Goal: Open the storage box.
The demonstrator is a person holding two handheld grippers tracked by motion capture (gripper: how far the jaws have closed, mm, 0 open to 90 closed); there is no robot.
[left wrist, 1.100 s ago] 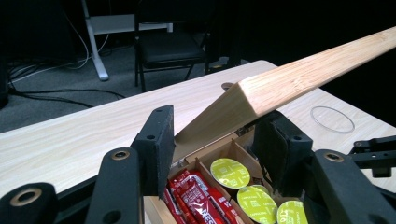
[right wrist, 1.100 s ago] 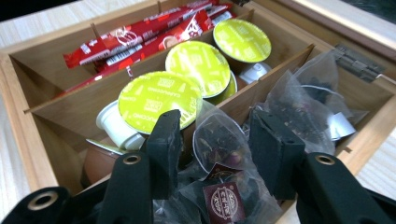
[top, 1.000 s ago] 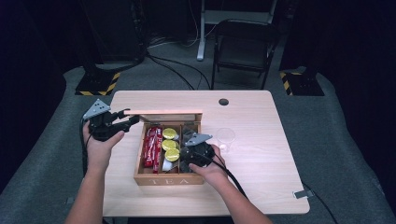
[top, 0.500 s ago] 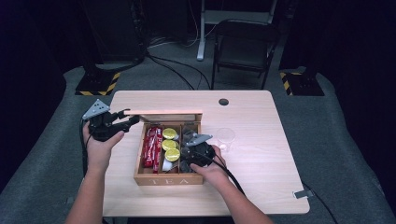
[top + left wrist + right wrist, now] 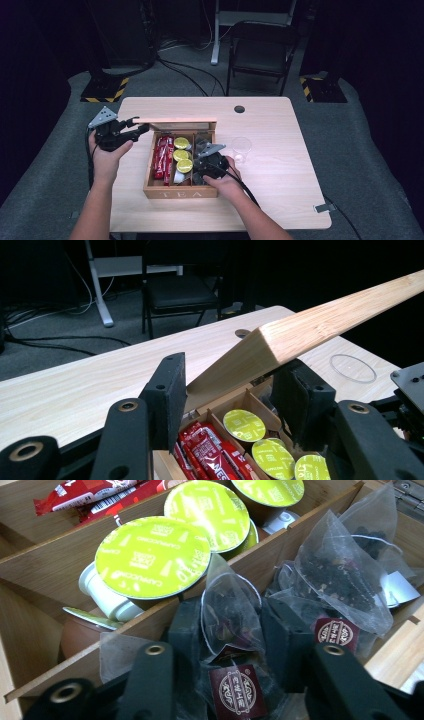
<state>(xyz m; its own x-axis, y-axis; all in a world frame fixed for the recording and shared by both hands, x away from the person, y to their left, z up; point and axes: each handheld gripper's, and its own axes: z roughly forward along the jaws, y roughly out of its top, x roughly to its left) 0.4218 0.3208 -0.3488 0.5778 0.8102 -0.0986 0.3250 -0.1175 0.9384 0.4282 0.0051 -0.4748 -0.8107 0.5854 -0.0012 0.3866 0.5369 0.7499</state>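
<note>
On the pale wooden desk (image 5: 280,190), the wooden tea box (image 5: 181,192) stands open, its hinged lid (image 5: 320,327) propped up between the left gripper's (image 5: 131,131) fingers. The right gripper (image 5: 227,630) is down in the box's right compartment, where its fingers have just been closing around a clear pyramid tea bag (image 5: 227,610). The bag is gripped, or nearly so, but not yet lifted out toward the clear plastic cup (image 5: 241,146).

Matt pale wooden box (image 5: 150,186), glossy red wrappers (image 5: 162,156), sheer mesh tea bag (image 5: 227,612), shiny green foil capsule lids (image 5: 152,557).
</note>
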